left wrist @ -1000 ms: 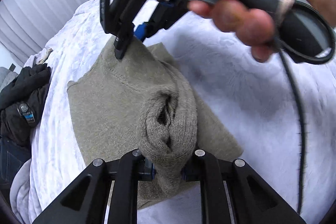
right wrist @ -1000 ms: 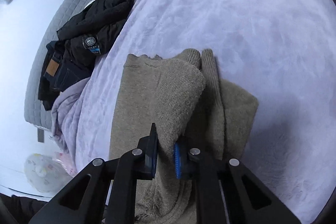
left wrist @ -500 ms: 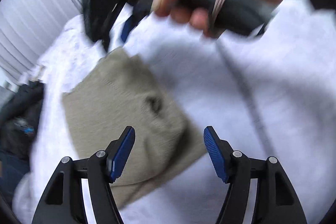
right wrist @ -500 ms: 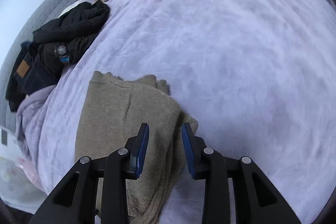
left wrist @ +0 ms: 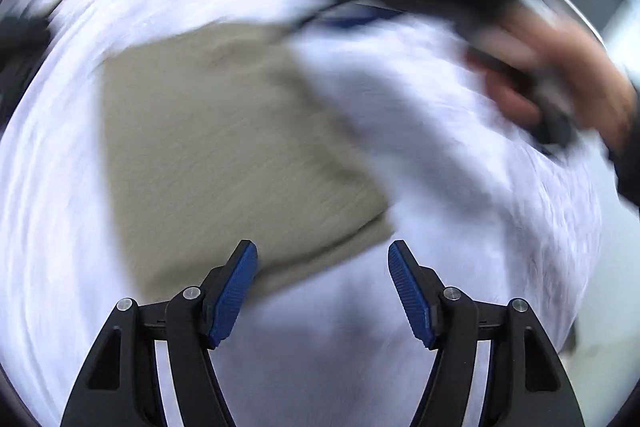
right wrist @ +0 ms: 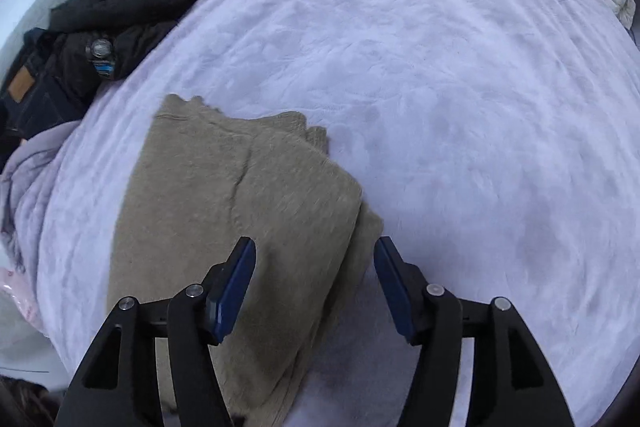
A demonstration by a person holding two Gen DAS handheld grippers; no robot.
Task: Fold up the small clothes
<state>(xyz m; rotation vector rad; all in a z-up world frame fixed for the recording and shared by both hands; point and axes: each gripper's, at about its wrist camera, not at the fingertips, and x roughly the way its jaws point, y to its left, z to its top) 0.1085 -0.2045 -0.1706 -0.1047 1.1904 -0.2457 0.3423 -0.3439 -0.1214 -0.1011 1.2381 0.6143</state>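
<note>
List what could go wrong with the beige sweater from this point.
1. The beige sweater lies folded, but its right edge shows loose stacked layers; a bump from the right gripper, whose jaws have just been opening, may undo the fold.
2. The left gripper, jaws open and empty, looks blurred mid-swing near the sweater's corner and might snag it.

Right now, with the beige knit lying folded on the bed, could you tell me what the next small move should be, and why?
Probably lift both tongs clear and reach for the dark clothes pile. The beige sweater lies folded flat on the lilac blanket, the left tongs stand open and empty, and the right tongs, which have just been opening, press on nothing. This garment looks finished.
</note>
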